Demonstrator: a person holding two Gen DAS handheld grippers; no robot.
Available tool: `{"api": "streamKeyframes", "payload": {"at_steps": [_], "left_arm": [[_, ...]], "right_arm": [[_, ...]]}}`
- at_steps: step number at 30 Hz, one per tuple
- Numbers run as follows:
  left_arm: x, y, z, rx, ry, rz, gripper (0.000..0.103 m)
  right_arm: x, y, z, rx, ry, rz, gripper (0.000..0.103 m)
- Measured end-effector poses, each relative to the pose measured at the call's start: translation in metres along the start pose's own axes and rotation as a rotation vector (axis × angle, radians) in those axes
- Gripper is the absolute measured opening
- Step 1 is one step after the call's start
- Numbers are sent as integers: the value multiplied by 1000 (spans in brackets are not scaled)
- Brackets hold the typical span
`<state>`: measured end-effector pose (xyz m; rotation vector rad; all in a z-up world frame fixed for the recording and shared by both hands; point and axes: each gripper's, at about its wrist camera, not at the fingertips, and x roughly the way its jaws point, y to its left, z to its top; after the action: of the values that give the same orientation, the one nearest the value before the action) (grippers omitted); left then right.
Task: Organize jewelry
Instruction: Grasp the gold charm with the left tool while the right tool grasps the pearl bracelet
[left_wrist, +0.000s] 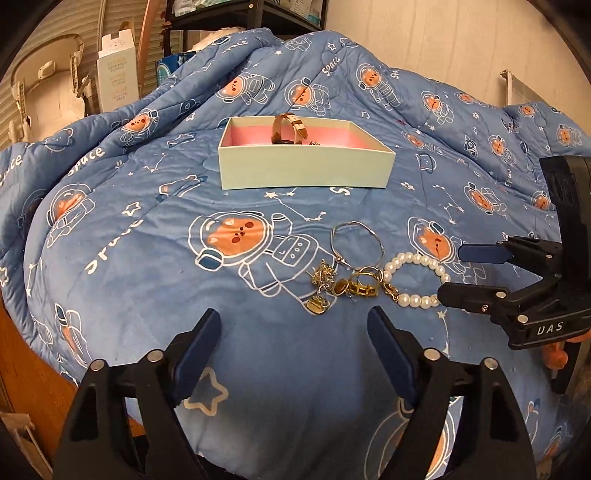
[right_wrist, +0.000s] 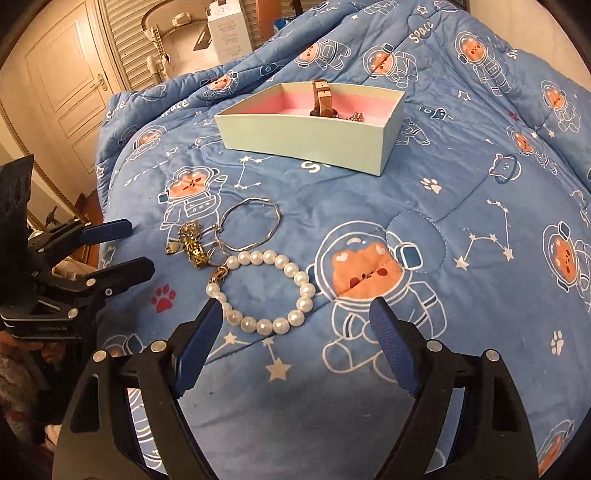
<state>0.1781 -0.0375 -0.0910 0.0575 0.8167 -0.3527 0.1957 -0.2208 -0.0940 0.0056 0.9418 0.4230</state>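
Box: pale green rectangular cardboard box with a pink lining (left_wrist: 303, 166), open-topped, sits on the blue astronaut-print quilt (left_wrist: 129, 295) toward its far side; judged the place where the jewelry goes
Done: tan leather strap watch (left_wrist: 286, 127) stands on edge inside the box; a small silvery chain piece (right_wrist: 354, 116) lies beside it, too small to identify further
Left: four pieces lie loose on the quilt, nearer its front edge than the box; thin silver wire bangle (left_wrist: 356, 245); round white pearl bracelet with a gold clasp (right_wrist: 266, 291); gold chain with a small pendant (left_wrist: 321, 291); cluster of gold rings (left_wrist: 360, 284), touching the bangle and the pearl clasp
Progress: judged under halfway; more pieces out than in
Left gripper (left_wrist: 293, 339): jaws wide, nothing between them; hangs just short of the gold pieces
Right gripper (right_wrist: 295, 325): jaws wide, nothing gripped; left blue pad touches or just overlaps the pearl bracelet's near side, contact not certain
Next: likely a pick of the pearls or gold pieces, then a carry to the box
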Motion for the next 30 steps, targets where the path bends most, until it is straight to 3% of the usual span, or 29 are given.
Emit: {"api": "streamKeyframes", "payload": {"at_steps": [6, 15, 24, 30], "left_arm": [[7, -2, 0, 18, 5, -6, 50], [18, -11, 3, 108, 20, -39, 30], [25, -11, 2, 135, 7, -70, 26], [26, -16, 1, 152, -3, -71, 16]], "right_arm": [[-2, -3, -2, 25, -3, 22, 79], [8, -9, 8, 58, 15, 15, 58], [20, -1, 10, 32, 40, -4, 46], [23, 0, 12, 12, 48, -21, 26]]}}
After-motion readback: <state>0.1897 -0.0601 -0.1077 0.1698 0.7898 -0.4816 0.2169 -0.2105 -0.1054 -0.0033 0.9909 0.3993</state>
